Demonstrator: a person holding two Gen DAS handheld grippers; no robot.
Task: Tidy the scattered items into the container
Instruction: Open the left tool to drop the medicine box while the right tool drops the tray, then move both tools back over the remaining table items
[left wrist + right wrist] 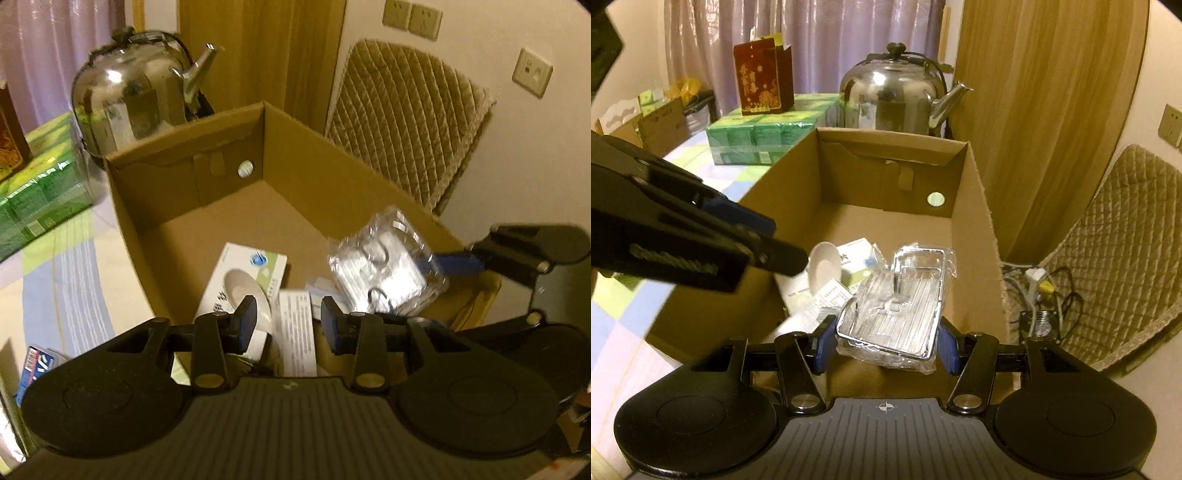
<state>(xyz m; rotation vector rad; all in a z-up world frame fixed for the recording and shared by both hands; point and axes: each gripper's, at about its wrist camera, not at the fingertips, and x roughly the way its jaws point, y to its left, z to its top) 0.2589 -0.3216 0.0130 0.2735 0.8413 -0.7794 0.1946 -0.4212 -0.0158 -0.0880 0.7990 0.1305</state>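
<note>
R gripper (886, 341) is clamped on a plastic-wrapped chrome rack (897, 314), pads on both its sides, held over the near end of the cardboard box (979, 206), prob. so it can drop in beside what's already there. L gripper (288, 321) hangs over the box's near edge w/ jaws narrowly apart and nothing pinched; a white leaflet (295, 332) lies below the gap. A white dish carton (240, 280) sits on the box floor, left of the rack. Only L view shows a blue packet (37, 363) on the tablecloth outside the box's left wall, likely next. Only R view shows cables on the floor right of the box. Kettle (894, 96) stands behind it.
</note>
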